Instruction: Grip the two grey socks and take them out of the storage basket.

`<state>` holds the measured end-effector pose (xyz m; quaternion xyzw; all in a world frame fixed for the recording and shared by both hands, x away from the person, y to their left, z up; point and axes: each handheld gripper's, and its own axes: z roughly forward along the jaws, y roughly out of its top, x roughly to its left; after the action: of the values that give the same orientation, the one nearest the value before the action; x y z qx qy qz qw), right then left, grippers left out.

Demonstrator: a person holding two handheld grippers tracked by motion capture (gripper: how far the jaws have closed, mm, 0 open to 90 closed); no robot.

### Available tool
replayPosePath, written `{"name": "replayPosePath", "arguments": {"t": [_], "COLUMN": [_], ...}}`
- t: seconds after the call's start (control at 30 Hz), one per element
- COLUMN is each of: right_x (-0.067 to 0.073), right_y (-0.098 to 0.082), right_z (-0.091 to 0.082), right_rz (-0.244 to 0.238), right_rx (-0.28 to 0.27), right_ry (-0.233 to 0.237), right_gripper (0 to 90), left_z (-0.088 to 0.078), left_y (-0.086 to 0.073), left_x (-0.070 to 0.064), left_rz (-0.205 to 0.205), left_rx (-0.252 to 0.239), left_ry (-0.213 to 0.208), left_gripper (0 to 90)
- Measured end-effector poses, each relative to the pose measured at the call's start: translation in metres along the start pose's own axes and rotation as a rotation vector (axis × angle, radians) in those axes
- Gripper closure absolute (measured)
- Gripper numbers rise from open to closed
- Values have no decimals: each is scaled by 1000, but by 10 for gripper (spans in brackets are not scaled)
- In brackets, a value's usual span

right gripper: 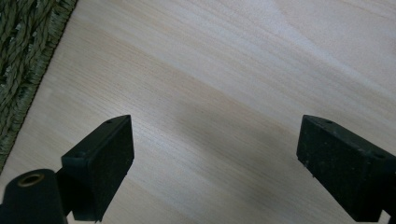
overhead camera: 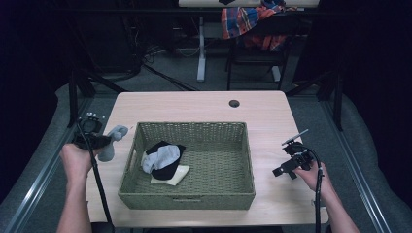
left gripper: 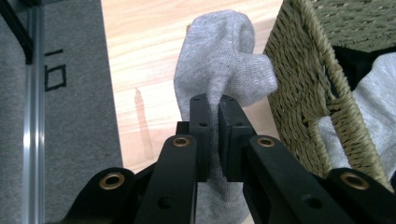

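A grey sock [overhead camera: 112, 141] [left gripper: 219, 60] hangs just left of the woven basket [overhead camera: 127, 167] [left gripper: 308, 98], pinched by my left gripper [overhead camera: 103, 141] [left gripper: 212, 107], which is shut on it. Inside the basket lie a black sock [overhead camera: 167, 167], a light grey sock [overhead camera: 160, 156] and a cream one [overhead camera: 176, 175]. My right gripper [overhead camera: 286, 167] [right gripper: 215, 158] stands open over bare tabletop to the right of the basket, its jaws wide apart with nothing between them. A corner of the basket [right gripper: 23, 60] shows at the left of the right gripper view.
The wooden table [overhead camera: 194, 104] has a cable hole [overhead camera: 234, 103] at its far edge. Grey floor and a metal rail [left gripper: 30, 116] lie left of the table. A chair with a plaid cloth [overhead camera: 248, 22] stands behind the table.
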<state>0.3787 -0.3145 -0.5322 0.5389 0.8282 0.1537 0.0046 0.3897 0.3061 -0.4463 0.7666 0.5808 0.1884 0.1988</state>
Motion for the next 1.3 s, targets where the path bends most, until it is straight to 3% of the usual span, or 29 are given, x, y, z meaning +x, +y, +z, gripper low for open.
{"name": "replayPosePath", "arguments": {"t": [0.07, 0.17, 0.23, 0.4, 0.47, 0.67, 0.7, 0.87, 0.93, 0.97, 1.3], "right_x": [0, 3, 2, 1, 0, 3, 1, 1, -1, 0, 1], "right_y": [3, 3, 4, 1, 2, 2, 3, 0, 0, -1, 1], "right_z": [-1, 1, 0, 0, -1, 1, 0, 0, -2, -1, -2], "right_rz": [-24, -18, -37, -11, -26, -15, -30, -5, -24, -8, -23], "right_rx": [22, 3, 30, 1, 25, 3, 24, -4, 28, 2, 22], "right_ry": [10, 7, 9, 4, 2, 8, 4, 3, 1, 1, 2], "right_gripper": [108, 108, 107, 108, 109, 108, 108, 108, 109, 109, 109], "left_z": [3, 7, 9, 16, 19, 28, 30, 37, 41, 42, 59], "left_y": [-2, -5, -6, -7, -8, -10, -10, -11, -12, -13, -19], "left_x": [1, 2, 3, 4, 4, 2, 2, 2, 1, 1, 4], "left_rz": [0, -8, -15, -25, -22, -15, -15, -24, -15, -10, -25], "left_rx": [13, 17, 11, 20, 28, 53, 55, 60, 72, 81, 139], "left_ry": [0, 0, -4, -11, -12, -21, -21, -32, -40, -39, -55], "left_gripper": [858, 858, 858, 858, 858, 858, 858, 858, 858, 858, 857]}}
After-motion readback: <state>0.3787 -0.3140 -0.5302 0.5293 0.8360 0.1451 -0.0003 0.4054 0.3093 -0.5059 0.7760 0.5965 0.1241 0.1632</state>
